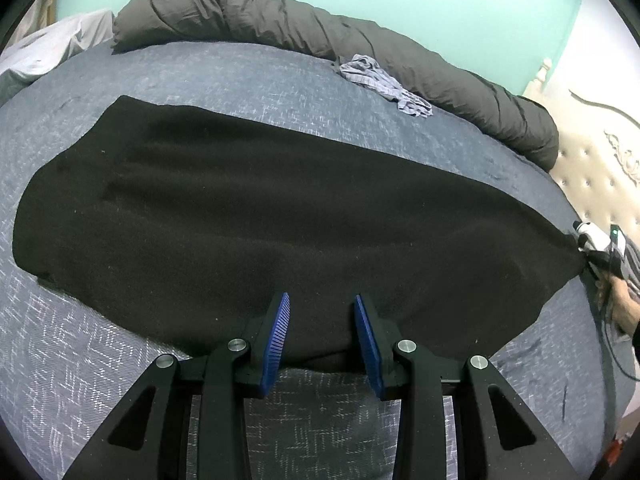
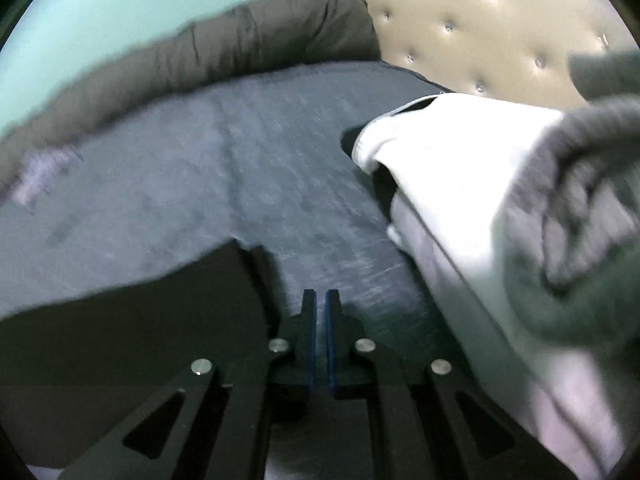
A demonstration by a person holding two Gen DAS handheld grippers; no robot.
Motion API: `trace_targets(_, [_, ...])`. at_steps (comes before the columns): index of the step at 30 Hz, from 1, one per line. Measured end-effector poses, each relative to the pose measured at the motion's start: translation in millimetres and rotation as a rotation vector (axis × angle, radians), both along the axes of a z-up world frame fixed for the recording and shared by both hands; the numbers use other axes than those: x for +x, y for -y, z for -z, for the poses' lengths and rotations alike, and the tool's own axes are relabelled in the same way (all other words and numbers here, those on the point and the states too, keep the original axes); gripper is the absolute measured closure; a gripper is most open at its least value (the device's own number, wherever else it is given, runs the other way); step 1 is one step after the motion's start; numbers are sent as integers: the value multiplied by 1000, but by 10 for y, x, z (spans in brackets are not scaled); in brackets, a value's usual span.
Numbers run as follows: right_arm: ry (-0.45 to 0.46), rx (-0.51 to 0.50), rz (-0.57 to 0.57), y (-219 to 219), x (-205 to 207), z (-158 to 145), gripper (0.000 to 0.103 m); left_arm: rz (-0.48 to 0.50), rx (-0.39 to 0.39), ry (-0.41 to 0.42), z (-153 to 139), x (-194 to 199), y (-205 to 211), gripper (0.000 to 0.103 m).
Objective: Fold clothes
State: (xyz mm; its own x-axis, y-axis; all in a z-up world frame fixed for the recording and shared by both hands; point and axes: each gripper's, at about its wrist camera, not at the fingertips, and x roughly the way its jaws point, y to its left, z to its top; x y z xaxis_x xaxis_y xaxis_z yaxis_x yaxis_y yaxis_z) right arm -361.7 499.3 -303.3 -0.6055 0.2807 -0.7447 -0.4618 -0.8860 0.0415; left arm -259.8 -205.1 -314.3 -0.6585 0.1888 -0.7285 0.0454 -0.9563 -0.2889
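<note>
A black garment (image 1: 260, 208) lies spread flat across the grey-blue patterned bed (image 1: 240, 76). My left gripper (image 1: 322, 304) stands open over the garment's near edge, with the blue pads (image 1: 280, 328) apart and nothing between them. My right gripper (image 1: 592, 244) is at the garment's far right corner, held by a hand (image 1: 624, 308). In the blurred right wrist view the right gripper (image 2: 321, 296) is shut to a thin slit. The black garment (image 2: 120, 320) lies just left of its fingers, and no cloth shows between the pads.
A rolled dark grey duvet (image 1: 280, 16) runs along the bed's far side, with a crumpled blue striped garment (image 1: 380, 80) beside it. A tufted headboard (image 2: 480, 20) is on the right. Folded white cloth (image 2: 460, 168) and a grey knit (image 2: 580, 220) lie on the bed (image 2: 240, 160) near the right gripper.
</note>
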Motion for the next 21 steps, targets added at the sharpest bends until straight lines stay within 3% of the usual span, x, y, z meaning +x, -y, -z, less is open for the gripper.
trace_targets(2, [-43,-88,-10,12,117,1,69,-1,8,-1,5,4,4,65])
trace_targets(3, [-64,-130,-13,17,175,2,47,-2,16,-2,4,9,10,64])
trace_targets(4, [-84,-162,-8,19,230,11,42,-3,22,-3,3,14,14,63])
trace_targets(17, [-84,-366,59,29,380,222,40,-35,60,-1,-47,62,146,62])
trace_targets(21, [-79,-337,63,62,277,216,40,-35,65,1,-39,79,154,62])
